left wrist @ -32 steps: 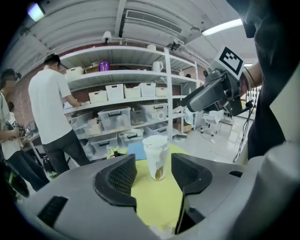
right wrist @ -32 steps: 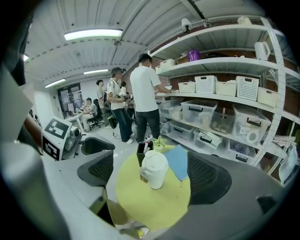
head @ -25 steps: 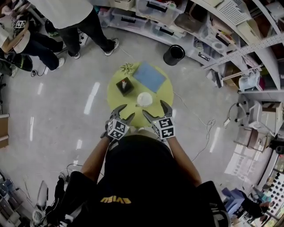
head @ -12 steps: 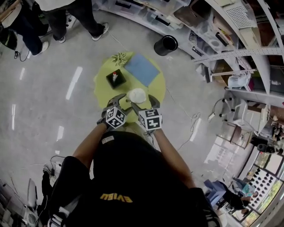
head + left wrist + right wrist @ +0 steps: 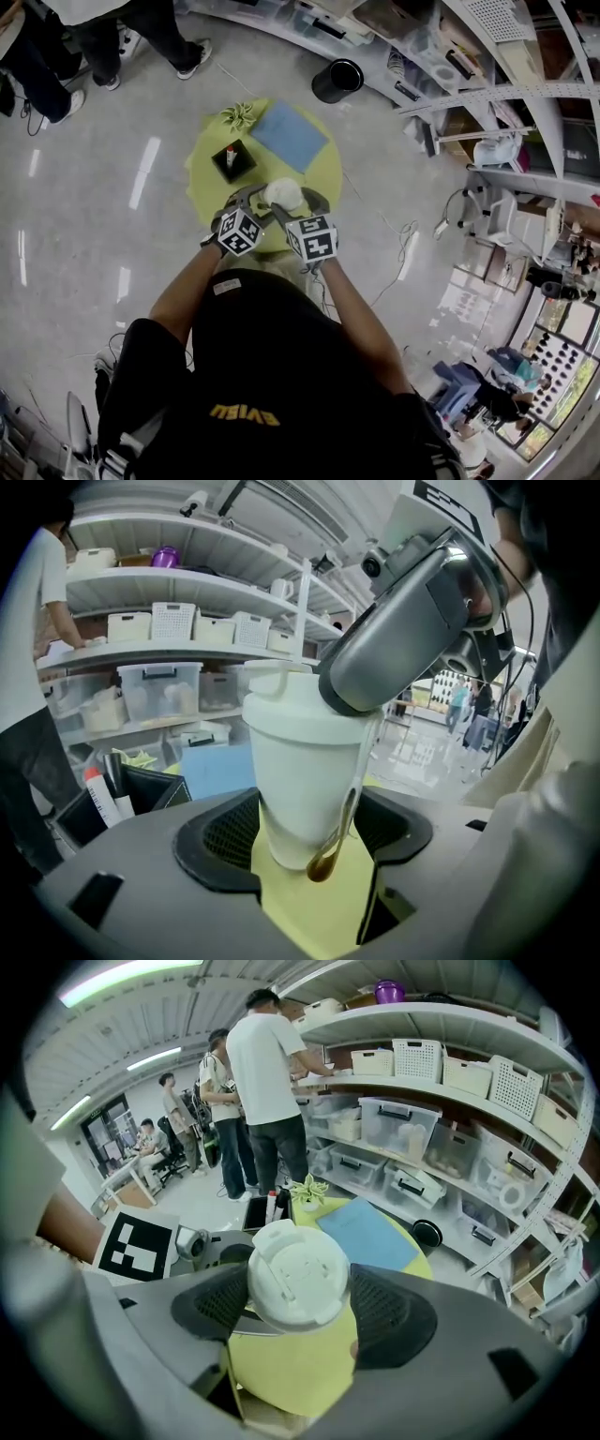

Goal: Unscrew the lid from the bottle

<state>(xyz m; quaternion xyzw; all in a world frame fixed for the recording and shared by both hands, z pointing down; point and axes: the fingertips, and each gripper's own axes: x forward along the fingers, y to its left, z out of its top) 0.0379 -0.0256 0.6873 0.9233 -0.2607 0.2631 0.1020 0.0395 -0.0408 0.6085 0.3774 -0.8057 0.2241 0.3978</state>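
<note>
A white bottle (image 5: 283, 194) with a white lid (image 5: 298, 1274) stands upright on the round yellow table (image 5: 202, 173), near its front edge. My left gripper (image 5: 258, 200) reaches in low from the left. Its jaws have just been closing a little, and the lower body of the bottle (image 5: 305, 771) stands between its pads with no pressing that I can see. My right gripper (image 5: 298, 204) comes from above and the right. Its jaws have been closing with the lid between them, the pads close at either side. A brown loop (image 5: 328, 860) hangs from the lid.
Behind the bottle lie a blue cloth (image 5: 289, 136), a black holder (image 5: 231, 159) with a red-capped pen, and a small plant (image 5: 237, 114). A black bin (image 5: 337, 81) stands on the floor beyond. Shelves with crates run along the back. People (image 5: 56, 47) stand at the upper left.
Both grippers have moved forward and down from in front of the bottle to either side of it. The right jaws have narrowed around the lid.
</note>
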